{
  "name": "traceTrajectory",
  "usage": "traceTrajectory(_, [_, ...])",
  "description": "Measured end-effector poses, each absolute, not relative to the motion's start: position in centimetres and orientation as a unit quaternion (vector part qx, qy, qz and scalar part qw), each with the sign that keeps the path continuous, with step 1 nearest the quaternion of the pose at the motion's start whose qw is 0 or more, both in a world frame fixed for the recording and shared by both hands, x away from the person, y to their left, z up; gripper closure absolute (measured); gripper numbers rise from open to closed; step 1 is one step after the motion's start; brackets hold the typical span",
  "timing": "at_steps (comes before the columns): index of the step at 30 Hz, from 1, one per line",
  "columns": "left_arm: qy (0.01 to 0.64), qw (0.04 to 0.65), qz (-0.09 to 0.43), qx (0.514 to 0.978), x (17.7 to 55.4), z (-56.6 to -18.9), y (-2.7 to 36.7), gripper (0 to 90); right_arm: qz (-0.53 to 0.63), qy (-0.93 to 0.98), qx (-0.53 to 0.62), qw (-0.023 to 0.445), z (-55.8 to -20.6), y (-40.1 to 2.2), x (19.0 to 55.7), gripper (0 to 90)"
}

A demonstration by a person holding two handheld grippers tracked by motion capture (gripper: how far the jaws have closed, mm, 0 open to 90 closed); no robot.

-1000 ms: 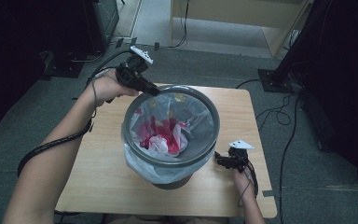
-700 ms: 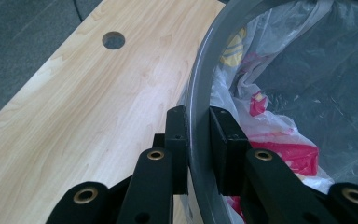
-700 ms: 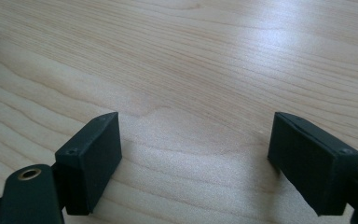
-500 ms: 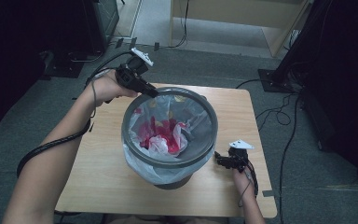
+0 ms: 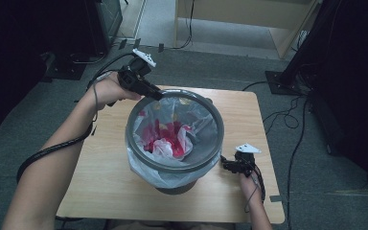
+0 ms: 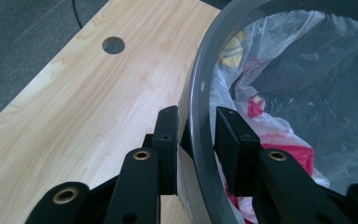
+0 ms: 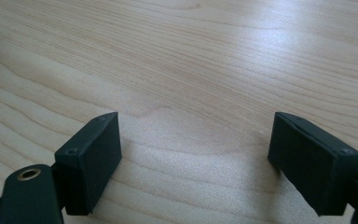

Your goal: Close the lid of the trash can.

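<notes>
The wooden table (image 5: 100,191) carries a grey bin (image 5: 175,184) near its middle, lined with a thin clear bag (image 5: 143,167) that holds red and white wrappers (image 5: 165,139). The bin looks light and stiff; its hard rim ring (image 6: 198,93) is the sure hold, while the liner would slip and tear. The left gripper (image 6: 198,135) straddles that rim, its jaws having just been opening, pads slightly clear. The right gripper (image 7: 196,158) rests wide open above bare table.

1 bin (image 5: 175,165), 1 bag (image 5: 191,115), 2 grippers, 1 table (image 5: 105,187).
</notes>
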State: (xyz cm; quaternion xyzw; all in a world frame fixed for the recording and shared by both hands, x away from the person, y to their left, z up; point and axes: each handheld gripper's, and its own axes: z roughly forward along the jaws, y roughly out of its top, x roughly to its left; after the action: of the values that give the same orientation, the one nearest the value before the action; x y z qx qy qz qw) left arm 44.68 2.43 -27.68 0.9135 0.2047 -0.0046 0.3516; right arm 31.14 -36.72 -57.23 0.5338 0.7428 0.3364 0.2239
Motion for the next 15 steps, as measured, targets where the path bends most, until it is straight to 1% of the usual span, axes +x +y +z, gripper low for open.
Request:
traceTrajectory(3, [0.205,0.355,-0.007,0.912,44.68,-27.63,2.47,67.5,0.336,0.743,0.534,0.224,-57.23,-36.72,31.13,17.0])
traceTrajectory(7, [0.218,0.361,-0.007,0.907,44.9,-27.57,2.57,59.9,0.336,0.743,0.534,0.224,-57.23,-36.72,31.14,17.0])
traceTrajectory(9, [0.224,0.36,-0.007,0.905,44.99,-27.65,2.56,58.2,0.336,0.743,0.534,0.224,-57.23,-36.72,31.14,17.0])
traceTrajectory(11, [0.229,0.362,-0.005,0.904,45.06,-27.67,2.55,53.3,0.336,0.743,0.534,0.224,-57.23,-36.72,31.13,17.0])
traceTrajectory(15, [0.241,0.373,-0.006,0.896,45.29,-27.54,2.69,46.4,0.336,0.743,0.534,0.224,-57.23,-36.72,31.13,17.0])
